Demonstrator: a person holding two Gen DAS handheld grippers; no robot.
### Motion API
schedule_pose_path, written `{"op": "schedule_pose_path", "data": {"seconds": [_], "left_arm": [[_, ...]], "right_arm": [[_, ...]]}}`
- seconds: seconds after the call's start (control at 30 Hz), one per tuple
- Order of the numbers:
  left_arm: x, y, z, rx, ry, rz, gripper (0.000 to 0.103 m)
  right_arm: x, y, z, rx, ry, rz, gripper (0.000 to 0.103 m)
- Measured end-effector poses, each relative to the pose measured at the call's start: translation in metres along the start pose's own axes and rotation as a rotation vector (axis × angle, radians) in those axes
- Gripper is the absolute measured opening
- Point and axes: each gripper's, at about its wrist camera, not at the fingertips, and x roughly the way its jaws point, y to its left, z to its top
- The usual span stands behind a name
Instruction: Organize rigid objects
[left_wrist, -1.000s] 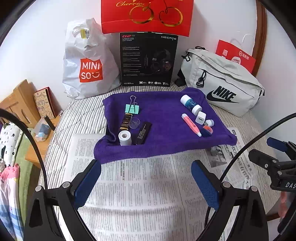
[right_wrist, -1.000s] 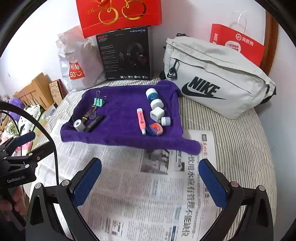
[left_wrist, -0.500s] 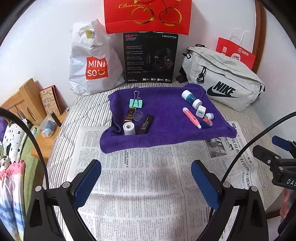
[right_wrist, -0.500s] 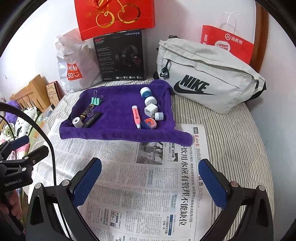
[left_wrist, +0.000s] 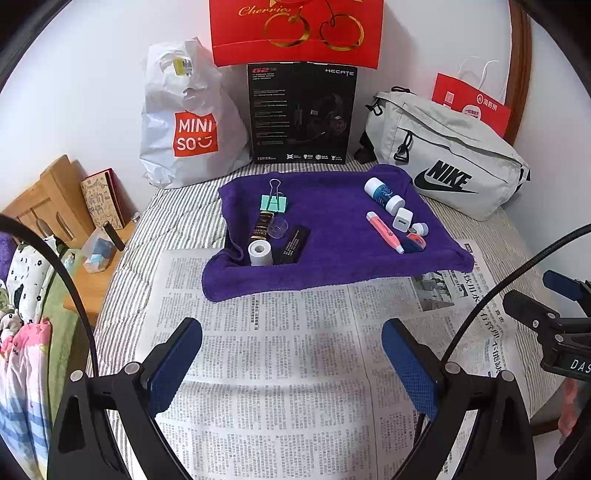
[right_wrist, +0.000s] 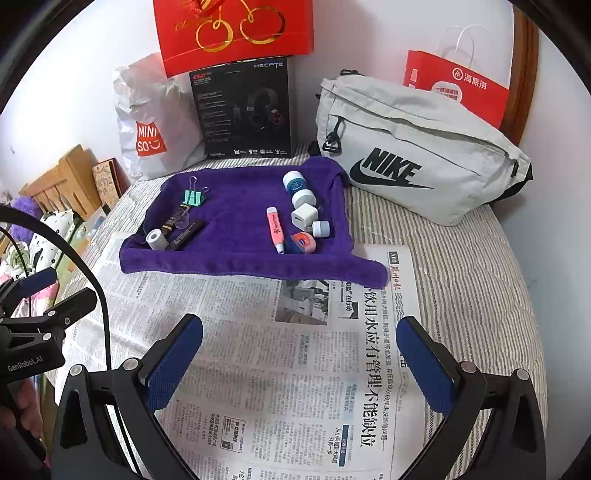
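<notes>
A purple towel (left_wrist: 332, 218) (right_wrist: 236, 206) lies on the bed with small objects in two groups. On its left are a green binder clip (left_wrist: 273, 202) (right_wrist: 193, 197), a white roll (left_wrist: 260, 253) (right_wrist: 154, 239), a black bar (left_wrist: 294, 244) and a clear cap (left_wrist: 277, 226). On its right are a blue-white bottle (left_wrist: 382, 194) (right_wrist: 297, 186), a pink highlighter (left_wrist: 384, 231) (right_wrist: 275, 229), a white charger (left_wrist: 402, 218) (right_wrist: 304, 216) and an orange-blue item (right_wrist: 303, 242). My left gripper (left_wrist: 291, 356) and right gripper (right_wrist: 299, 354) are both open and empty over the newspaper (left_wrist: 280, 350) (right_wrist: 295, 350), short of the towel.
A MINISO bag (left_wrist: 184, 122), a black headset box (left_wrist: 301, 114), a red gift bag (left_wrist: 295, 31) and a grey Nike bag (left_wrist: 447, 162) (right_wrist: 417, 155) line the wall. A wooden nightstand (left_wrist: 92, 251) stands at the left of the bed.
Both grippers have drawn back and up from the towel, so it looks smaller and farther away. Both stay open. The objects have not moved.
</notes>
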Motion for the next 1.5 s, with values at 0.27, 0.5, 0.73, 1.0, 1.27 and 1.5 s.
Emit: {"op": "schedule_pose_path", "data": {"seconds": [0.27,0.5,0.73,1.0,1.27,1.5], "left_arm": [[0.0025,0.0007,0.0000,-0.001,0.005,0.005,0.099],[0.0015,0.0016,0.0007,0.002,0.005,0.007,0.099],[0.0014,0.0012,0.0008,0.000,0.003,0.009,0.099],[0.0006,0.0010,0.0013,0.002,0.005,0.010,0.099],[-0.0011,0.0028,0.0016,0.006,0.007,0.015,0.099],[-0.0027,0.0033,0.0014,0.018,0.004,0.011,0.099]], "right_arm": [[-0.0032,-0.0031,0.0011,0.007,-0.007,-0.003,0.103],[-0.0057,-0.0045,0.0010,0.010,-0.012,-0.007,0.103],[-0.0064,-0.0039,0.0019,0.005,-0.014,-0.009,0.103],[-0.0088,-0.0035,0.0017,0.004,-0.017,-0.010,0.103],[-0.0091,-0.0026,0.0003,-0.001,-0.012,-0.017,0.103],[-0.0083,-0.0015,-0.0010,-0.004,-0.005,-0.018,0.103]]}}
